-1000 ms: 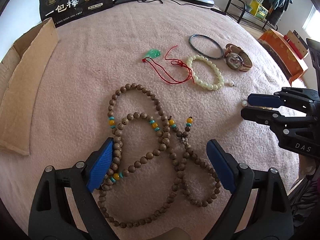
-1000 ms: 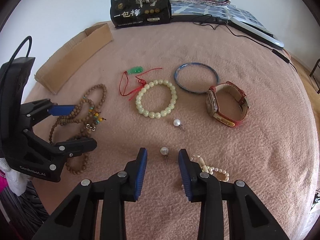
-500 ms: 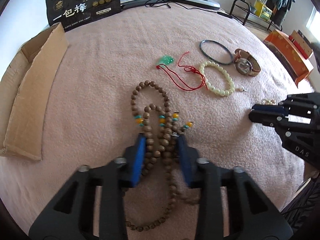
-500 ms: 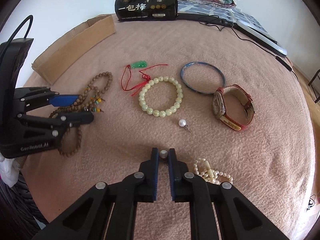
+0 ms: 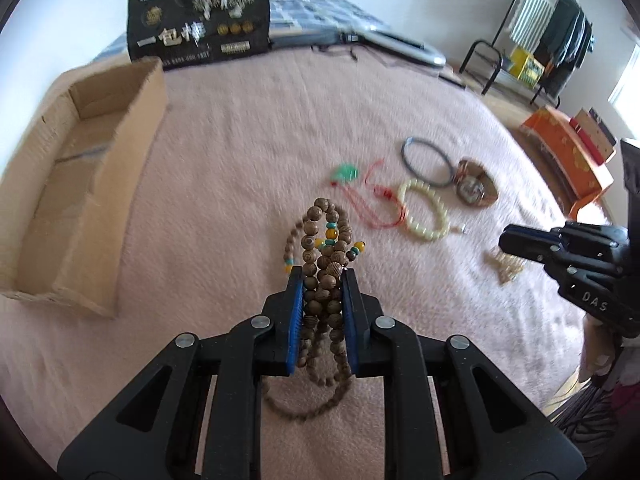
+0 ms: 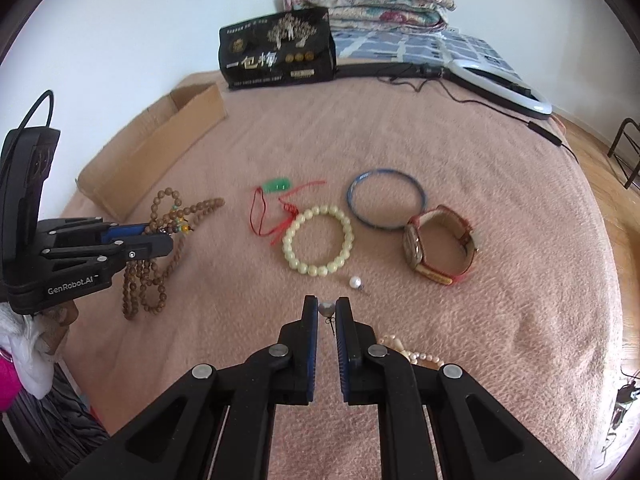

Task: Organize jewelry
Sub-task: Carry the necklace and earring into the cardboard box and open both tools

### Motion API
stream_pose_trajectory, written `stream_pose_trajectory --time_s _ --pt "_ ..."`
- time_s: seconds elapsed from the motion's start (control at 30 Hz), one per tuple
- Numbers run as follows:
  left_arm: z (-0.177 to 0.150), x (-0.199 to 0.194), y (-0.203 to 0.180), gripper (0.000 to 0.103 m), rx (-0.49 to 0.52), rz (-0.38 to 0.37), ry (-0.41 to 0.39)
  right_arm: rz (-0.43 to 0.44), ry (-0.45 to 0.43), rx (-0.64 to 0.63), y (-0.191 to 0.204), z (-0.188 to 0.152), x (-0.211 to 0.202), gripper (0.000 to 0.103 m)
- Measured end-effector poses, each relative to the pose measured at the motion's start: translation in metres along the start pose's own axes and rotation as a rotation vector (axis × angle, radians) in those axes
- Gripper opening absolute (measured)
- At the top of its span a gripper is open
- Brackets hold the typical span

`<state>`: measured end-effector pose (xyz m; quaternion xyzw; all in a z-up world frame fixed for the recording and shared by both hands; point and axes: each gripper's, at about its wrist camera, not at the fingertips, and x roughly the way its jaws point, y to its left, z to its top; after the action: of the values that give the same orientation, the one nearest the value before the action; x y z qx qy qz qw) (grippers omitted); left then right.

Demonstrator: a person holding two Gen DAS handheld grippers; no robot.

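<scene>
My left tool [image 5: 322,276] is clamped on a bunch of the wooden bead strand [image 5: 325,248], loops hanging below the pads onto the pink blanket [image 5: 248,168]. My right tool [image 6: 327,306] pinches a pearl earring [image 6: 326,309] at its tips, a second pearl earring [image 6: 355,282] lying just beyond at 1 o'clock. Further out in the right view: pale bead bracelet [image 6: 318,239] at 12, blue bangle [image 6: 386,204] and watch [image 6: 439,245] at 1–2, green pendant on red cord [image 6: 276,186] at 11, open cardboard box [image 6: 156,152] at 10.
</scene>
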<state>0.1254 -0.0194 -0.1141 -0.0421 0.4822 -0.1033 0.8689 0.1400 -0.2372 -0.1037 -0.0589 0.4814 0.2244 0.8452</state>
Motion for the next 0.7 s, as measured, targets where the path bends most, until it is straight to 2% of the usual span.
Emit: stream_pose_trajectory --time_s 0.43,0.7 --pt "0.027 -0.069 0.032 0.016 -0.075 -0.012 -0.176 0.047 -0.108 -0.017 0.038 0.039 -0.022 0.006" --pt "0.037 -0.103 0.074 0.016 -0.152 0.013 -0.263 0.087 -0.147 -0.053 0.074 0.068 -0.021 0.006"
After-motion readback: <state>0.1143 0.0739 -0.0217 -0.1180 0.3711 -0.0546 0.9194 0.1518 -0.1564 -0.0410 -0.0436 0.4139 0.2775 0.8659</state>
